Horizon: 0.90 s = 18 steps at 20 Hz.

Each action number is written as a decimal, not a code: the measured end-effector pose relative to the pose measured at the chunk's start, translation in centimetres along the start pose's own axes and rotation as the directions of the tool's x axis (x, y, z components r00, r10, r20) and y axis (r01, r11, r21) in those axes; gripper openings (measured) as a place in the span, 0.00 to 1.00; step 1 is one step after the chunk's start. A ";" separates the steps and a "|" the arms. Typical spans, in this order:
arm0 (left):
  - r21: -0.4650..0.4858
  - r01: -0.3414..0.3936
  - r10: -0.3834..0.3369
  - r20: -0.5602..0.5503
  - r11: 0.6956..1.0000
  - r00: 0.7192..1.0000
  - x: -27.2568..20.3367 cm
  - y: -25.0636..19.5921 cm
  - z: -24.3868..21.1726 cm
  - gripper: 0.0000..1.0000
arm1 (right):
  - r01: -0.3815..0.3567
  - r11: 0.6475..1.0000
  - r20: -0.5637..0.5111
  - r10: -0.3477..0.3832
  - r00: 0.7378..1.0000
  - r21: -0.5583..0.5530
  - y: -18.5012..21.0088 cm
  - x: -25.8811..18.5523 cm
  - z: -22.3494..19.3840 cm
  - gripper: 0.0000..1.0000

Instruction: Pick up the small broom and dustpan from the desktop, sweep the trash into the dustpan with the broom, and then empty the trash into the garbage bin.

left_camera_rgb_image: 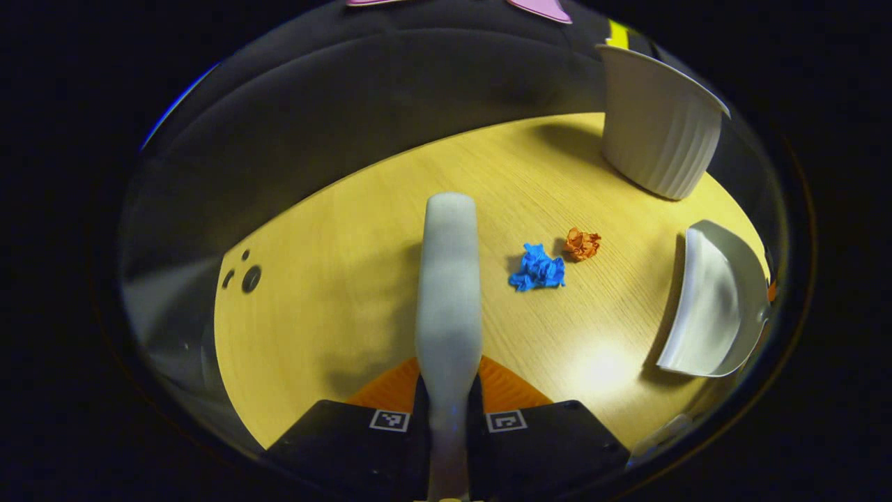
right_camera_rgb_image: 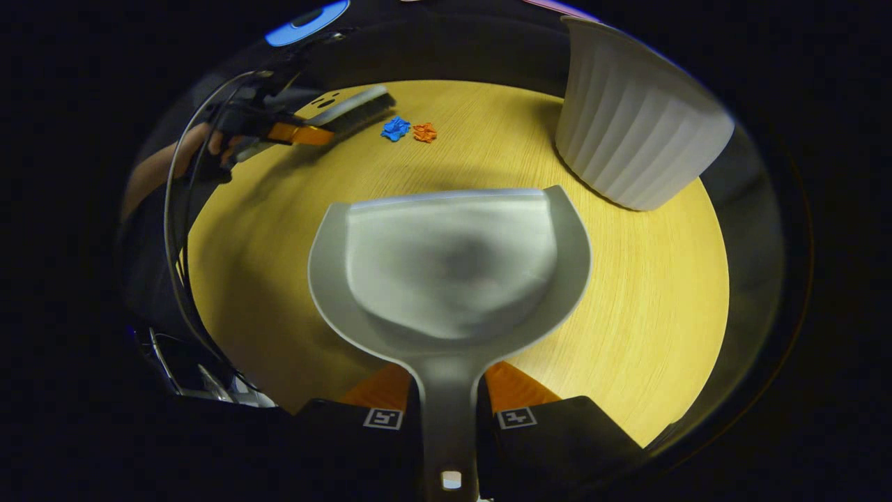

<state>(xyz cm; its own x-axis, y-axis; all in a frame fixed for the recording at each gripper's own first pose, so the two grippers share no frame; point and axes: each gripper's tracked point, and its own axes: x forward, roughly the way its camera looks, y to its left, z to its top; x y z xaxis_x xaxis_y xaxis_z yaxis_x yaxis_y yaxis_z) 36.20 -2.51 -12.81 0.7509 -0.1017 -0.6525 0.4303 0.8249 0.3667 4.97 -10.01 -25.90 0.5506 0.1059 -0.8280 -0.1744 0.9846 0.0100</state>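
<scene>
the left gripper (left_camera_rgb_image: 447,411) is pressed together on the handle of the small broom (left_camera_rgb_image: 449,279), which is held above the wooden desktop (left_camera_rgb_image: 334,279). the right gripper (right_camera_rgb_image: 446,408) pinches the handle of the grey dustpan (right_camera_rgb_image: 449,265), its mouth turned to the blue trash (right_camera_rgb_image: 395,128) and the orange trash (right_camera_rgb_image: 424,132). the right gripper view shows the broom bristles near the blue trash. the white garbage bin (left_camera_rgb_image: 655,125) stands beyond the dustpan.
</scene>
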 end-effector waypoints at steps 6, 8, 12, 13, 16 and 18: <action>0.237 0.138 -0.146 0.014 0.962 0.989 3.2 -3.6 4.0 0.26 | -0.032 0.999 -0.039 0.031 0.999 -0.037 -0.4 0.5 -0.5 0.38; 0.304 0.224 -0.231 -0.014 0.926 0.973 3.2 -5.6 4.4 0.27 | -0.028 0.998 -0.036 0.026 0.999 -0.054 -0.2 0.6 -0.5 0.34; 0.346 0.366 -0.362 -0.077 0.864 0.929 2.1 -9.1 3.6 0.26 | -0.037 0.996 -0.034 0.035 0.999 -0.081 0.1 1.0 -0.1 0.34; 0.334 0.404 -0.398 -0.090 0.852 0.913 1.5 -10.1 3.5 0.27 | -0.039 0.995 -0.034 0.036 0.999 -0.089 0.0 1.3 -0.1 0.34; 0.257 0.523 -0.506 -0.134 0.813 0.852 -0.9 -13.4 1.9 0.26 | -0.043 0.994 -0.030 0.040 0.999 -0.096 0.0 1.6 -0.1 0.34; 0.217 0.573 -0.553 -0.152 0.790 0.819 -2.9 -15.5 0.2 0.26 | -0.041 0.994 -0.025 0.039 0.999 -0.101 0.0 1.6 -0.1 0.34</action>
<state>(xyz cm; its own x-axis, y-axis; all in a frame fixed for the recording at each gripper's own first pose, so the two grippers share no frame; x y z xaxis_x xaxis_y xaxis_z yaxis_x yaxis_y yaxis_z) 27.46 -15.07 -16.48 0.3012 -0.4542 -0.8384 0.8793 0.4726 0.0598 5.73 -9.82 -27.25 0.5228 0.1404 -0.8408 -0.2782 0.9604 -0.0126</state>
